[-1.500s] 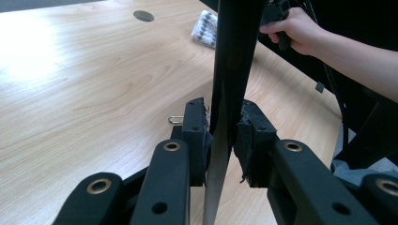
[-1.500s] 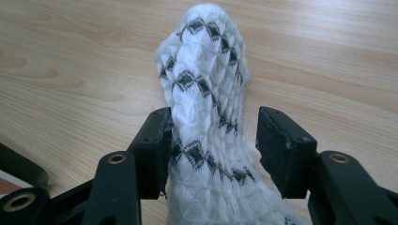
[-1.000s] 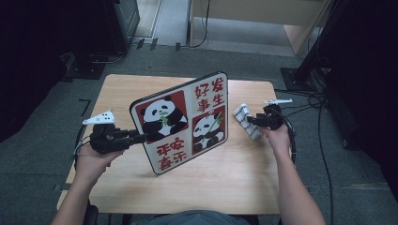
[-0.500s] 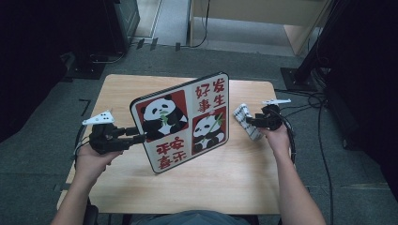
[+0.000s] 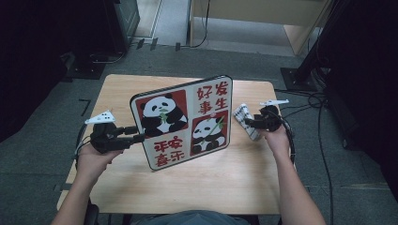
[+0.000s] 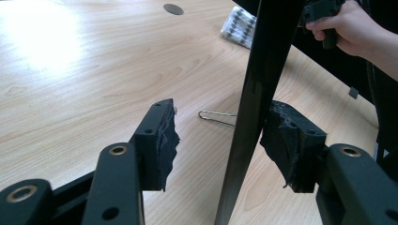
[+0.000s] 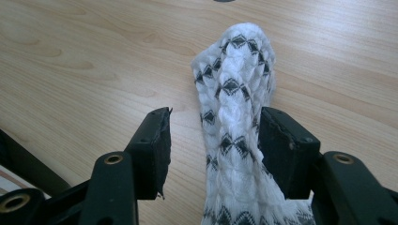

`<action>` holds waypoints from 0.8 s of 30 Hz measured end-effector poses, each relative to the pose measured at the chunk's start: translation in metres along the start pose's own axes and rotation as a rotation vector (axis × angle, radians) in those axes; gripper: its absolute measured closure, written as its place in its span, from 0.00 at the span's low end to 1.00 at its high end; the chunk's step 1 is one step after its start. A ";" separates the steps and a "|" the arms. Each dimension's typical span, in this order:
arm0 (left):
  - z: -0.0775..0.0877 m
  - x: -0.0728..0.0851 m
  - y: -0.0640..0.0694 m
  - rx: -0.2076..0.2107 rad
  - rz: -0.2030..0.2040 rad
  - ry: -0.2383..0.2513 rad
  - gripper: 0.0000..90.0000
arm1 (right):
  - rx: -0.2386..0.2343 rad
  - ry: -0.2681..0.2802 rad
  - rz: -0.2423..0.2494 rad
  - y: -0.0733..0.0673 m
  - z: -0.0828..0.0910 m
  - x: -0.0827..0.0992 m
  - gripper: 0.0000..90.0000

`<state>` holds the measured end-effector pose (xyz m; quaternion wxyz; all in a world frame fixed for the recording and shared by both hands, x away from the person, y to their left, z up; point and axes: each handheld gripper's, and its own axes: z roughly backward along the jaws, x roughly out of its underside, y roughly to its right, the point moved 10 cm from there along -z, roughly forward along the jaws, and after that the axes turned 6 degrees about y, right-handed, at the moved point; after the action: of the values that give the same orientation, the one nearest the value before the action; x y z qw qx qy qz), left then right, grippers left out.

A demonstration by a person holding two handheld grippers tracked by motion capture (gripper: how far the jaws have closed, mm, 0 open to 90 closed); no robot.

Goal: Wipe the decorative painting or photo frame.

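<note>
Standing panda board [image 5: 182,123], cloth [image 5: 246,121] beside

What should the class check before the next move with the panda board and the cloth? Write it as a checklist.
1. Left gripper released from the panda board: ok, jaws have just been opening, board edge between them.
2. Board stands unaided: cannot tell; wire stand rests on the table.
3. Cloth between the right gripper jaws: ok.
4. Cloth clamped: not ok, jaws open.
</note>
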<state>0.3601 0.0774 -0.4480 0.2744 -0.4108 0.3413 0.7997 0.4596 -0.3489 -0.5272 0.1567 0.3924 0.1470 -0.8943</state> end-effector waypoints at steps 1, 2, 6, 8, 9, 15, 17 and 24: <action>-0.001 0.000 -0.001 0.000 0.001 -0.002 0.49 | 0.000 -0.002 0.002 0.000 0.000 0.001 0.51; -0.001 0.001 -0.002 -0.001 0.003 -0.004 0.48 | 0.002 -0.002 0.008 0.000 0.001 0.001 0.51; -0.004 0.002 -0.005 -0.003 0.009 -0.013 0.46 | 0.006 -0.017 0.019 -0.002 0.001 0.004 0.50; -0.005 0.002 -0.007 -0.005 0.013 -0.017 0.45 | 0.004 -0.022 0.032 -0.003 0.001 0.005 0.50; -0.006 0.002 -0.008 -0.002 0.022 -0.016 0.45 | 0.004 -0.019 0.028 -0.004 0.001 0.005 0.50; -0.008 0.004 -0.015 -0.011 0.038 -0.024 0.44 | -0.006 -0.020 0.038 -0.008 0.003 0.007 0.50; -0.008 0.004 -0.016 -0.011 0.041 -0.024 0.44 | -0.003 -0.021 0.040 -0.009 0.003 0.007 0.50; -0.011 0.002 -0.020 -0.009 0.050 -0.019 0.42 | 0.003 -0.020 0.042 -0.008 0.005 0.010 0.50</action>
<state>0.3784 0.0812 -0.4611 0.2555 -0.3957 0.3452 0.8118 0.4467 -0.3456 -0.5305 0.1764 0.3866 0.1355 -0.8950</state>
